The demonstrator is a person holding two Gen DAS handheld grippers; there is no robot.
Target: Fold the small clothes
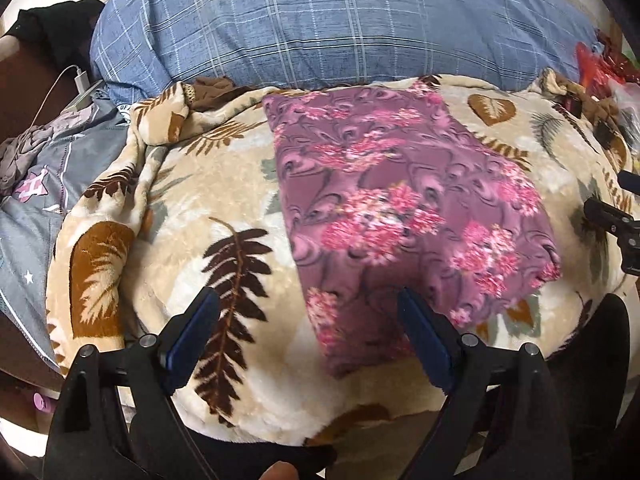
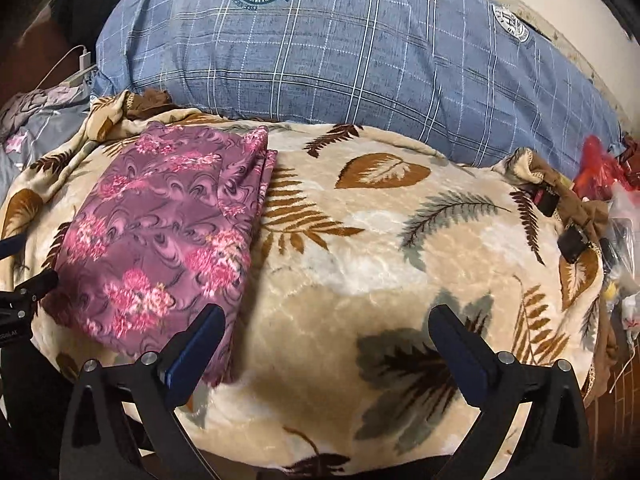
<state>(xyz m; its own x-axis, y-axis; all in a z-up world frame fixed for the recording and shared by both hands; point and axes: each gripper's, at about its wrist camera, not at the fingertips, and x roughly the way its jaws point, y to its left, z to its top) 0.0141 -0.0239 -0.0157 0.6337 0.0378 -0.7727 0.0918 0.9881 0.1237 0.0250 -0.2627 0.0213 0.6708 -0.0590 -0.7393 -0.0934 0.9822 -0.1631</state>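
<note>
Folded purple floral garment (image 1: 404, 216) lies flat on leaf-print blanket (image 1: 224, 192), centre frame. My left gripper (image 1: 308, 312) and right gripper (image 2: 326, 330) both gape, gripping nothing.

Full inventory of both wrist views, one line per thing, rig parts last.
garment: 1, purple with pink flowers, folded flat on the blanket.
blanket: 1, cream with brown and grey leaves, spread under the garment.
pillow: 1, blue plaid with round badges, behind the blanket.
sheet: 1, grey with stars, left of the blanket.
charger: 1, white with cable, far left.
red bag: 1, red plastic, far right, among clutter too small to tell.
left gripper: 1, black with blue pads, open, above the garment's near edge.
right gripper: 1, black with blue pads, open, empty, above the blanket.
</note>
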